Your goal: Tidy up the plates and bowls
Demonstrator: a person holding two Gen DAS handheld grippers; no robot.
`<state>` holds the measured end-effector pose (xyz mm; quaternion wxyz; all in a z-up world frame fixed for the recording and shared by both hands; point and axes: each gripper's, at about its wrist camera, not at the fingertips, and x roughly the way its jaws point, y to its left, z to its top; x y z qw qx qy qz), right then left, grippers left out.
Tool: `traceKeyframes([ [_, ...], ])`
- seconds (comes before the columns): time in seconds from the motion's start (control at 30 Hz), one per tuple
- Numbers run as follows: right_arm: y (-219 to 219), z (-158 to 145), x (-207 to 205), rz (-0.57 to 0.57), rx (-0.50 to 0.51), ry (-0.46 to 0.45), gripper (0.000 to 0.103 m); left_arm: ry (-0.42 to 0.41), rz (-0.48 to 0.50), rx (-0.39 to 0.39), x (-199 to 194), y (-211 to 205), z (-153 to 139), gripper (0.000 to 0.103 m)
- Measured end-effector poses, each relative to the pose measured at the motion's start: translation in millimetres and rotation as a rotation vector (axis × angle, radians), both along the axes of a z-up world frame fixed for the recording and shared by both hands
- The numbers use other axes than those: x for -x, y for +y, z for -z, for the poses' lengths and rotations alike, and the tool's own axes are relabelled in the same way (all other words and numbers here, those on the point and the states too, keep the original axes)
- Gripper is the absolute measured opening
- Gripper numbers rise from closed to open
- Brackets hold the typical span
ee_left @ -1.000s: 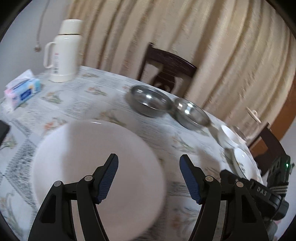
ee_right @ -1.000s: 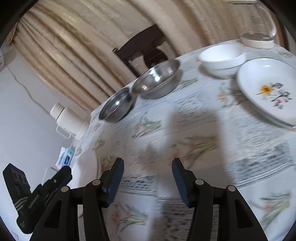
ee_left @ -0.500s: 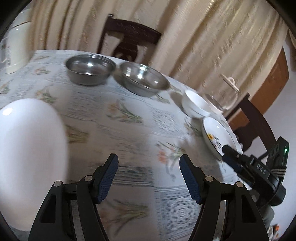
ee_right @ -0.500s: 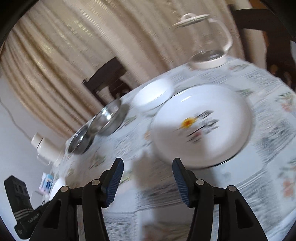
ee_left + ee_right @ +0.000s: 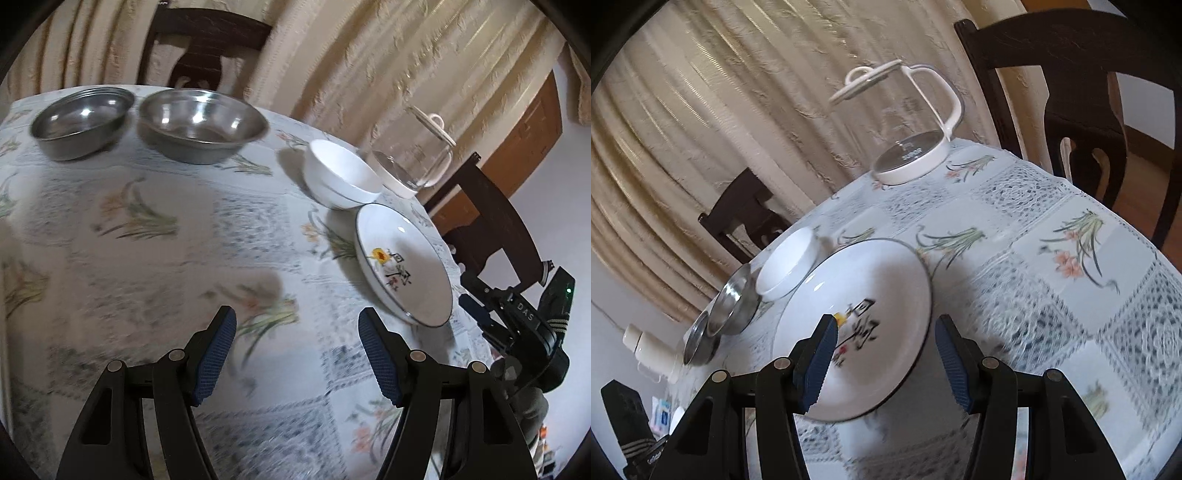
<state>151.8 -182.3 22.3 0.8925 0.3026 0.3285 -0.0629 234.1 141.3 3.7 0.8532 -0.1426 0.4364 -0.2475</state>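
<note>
flowered plate (image 5: 864, 295) bare, white bowl (image 5: 341, 177) and steel bowls (image 5: 199, 123) (both) empty

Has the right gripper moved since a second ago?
Yes. The right gripper has closed in on the flower-painted white plate, which now lies under its open fingers.

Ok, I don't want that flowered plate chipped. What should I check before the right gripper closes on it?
1. Right gripper open: ok.
2. Fingers straddling the flowered plate rim: cannot tell, the view is blurred.
3. Plate lying flat on the tablecloth: ok.
4. White bowl clear of the plate: cannot tell, they sit very close.
5. Left gripper open, empty and away from the plate: ok.
</note>
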Motion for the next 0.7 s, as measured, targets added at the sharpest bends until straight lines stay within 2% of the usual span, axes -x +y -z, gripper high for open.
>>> traceKeyframes([
  [0.27,-20,14,-25,-0.045,-0.052,0.035,0.057,0.018,0.05,0.022,-28,-38,7,0.07],
  [0.43,-22,23,-38,-0.071,-0.068,0.047,0.048,0.025,0.075,0.021,-41,-56,14,0.069],
  [0.7,-23,38,-40,-0.099,-0.109,0.041,0.043,0.04,0.127,0.065,-57,-77,15,0.062],
])
